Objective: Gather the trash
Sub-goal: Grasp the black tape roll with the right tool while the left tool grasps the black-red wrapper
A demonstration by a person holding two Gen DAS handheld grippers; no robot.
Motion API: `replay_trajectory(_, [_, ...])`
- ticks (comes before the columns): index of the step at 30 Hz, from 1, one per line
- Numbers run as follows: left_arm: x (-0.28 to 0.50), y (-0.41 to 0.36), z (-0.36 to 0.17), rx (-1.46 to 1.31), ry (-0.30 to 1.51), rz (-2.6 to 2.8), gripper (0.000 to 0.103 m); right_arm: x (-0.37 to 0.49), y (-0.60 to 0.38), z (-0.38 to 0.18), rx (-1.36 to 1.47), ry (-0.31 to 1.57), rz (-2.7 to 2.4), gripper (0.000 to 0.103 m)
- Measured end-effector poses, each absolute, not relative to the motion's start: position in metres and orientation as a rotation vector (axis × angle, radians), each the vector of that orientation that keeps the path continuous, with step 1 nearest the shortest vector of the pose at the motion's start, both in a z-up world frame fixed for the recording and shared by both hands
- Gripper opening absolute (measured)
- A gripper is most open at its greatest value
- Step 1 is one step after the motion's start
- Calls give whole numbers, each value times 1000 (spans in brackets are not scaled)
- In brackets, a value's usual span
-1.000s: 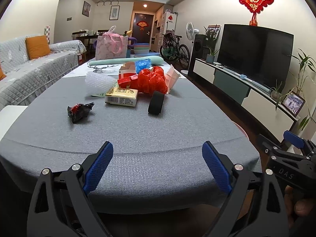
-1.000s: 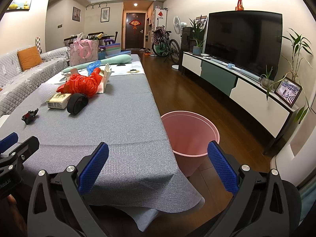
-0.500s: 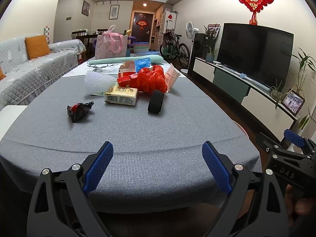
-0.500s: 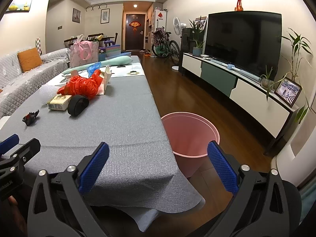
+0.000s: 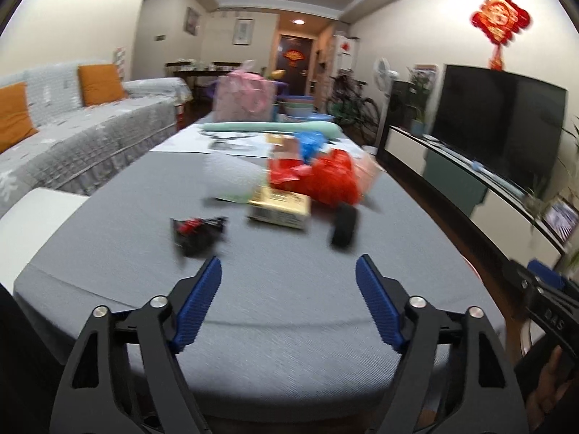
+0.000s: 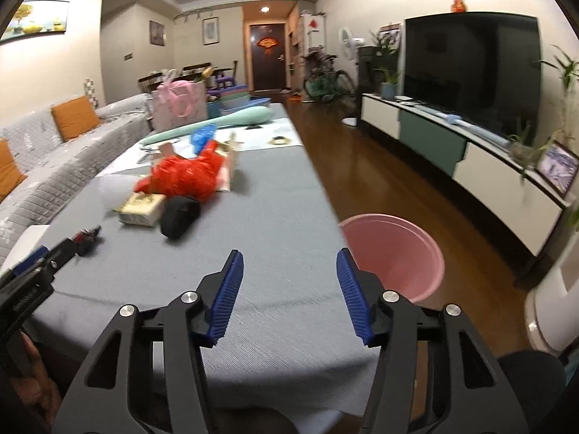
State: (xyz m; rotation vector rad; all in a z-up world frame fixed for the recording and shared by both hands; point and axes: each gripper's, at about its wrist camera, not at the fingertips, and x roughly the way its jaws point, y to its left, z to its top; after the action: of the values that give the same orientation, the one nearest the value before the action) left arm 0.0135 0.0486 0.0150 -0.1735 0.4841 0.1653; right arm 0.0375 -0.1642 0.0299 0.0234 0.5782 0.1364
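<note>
Trash lies on the grey table (image 5: 289,289): a crumpled black-and-red wrapper (image 5: 197,232), a yellowish box (image 5: 280,211), a black roll (image 5: 344,228) and a red plastic bag (image 5: 325,177). My left gripper (image 5: 288,287) is open over the table's near part, just short of the wrapper. My right gripper (image 6: 288,285) is open above the table's near right edge, with nothing between its fingers. The wrapper (image 6: 85,240), box (image 6: 141,209), roll (image 6: 180,215) and red bag (image 6: 184,177) lie ahead to its left. A pink bin (image 6: 394,253) stands on the floor beside the table.
Further back on the table are a bubble-wrap piece (image 5: 229,175), a blue bag (image 5: 311,143), a pale green tube (image 5: 267,128) and a pink gift bag (image 5: 246,99). A grey sofa (image 5: 72,133) runs along the left. A TV cabinet (image 6: 470,159) lines the right wall.
Both grippers have moved forward over the table toward the trash, and both have narrowed somewhat while staying open. The view is blurred by the motion.
</note>
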Motion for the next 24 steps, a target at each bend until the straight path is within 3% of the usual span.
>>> replay_trajectory(6, [28, 91, 15, -249, 507, 257, 62, 84, -125, 43, 70, 576, 236, 57])
replay_trajectory(14, [61, 127, 4, -313, 577, 322, 62, 131, -62, 29, 78, 618, 328, 58])
replay_trajectory(16, [66, 129, 2, -294, 590, 328, 62, 135, -56, 21, 65, 639, 338, 62])
replay_trajectory(20, [82, 140, -7, -315, 650, 331, 69, 150, -43, 4, 47, 725, 359, 64])
replay_trajectory(24, [92, 145, -16, -337, 706, 330, 69, 155, -32, -9, 17, 781, 382, 64])
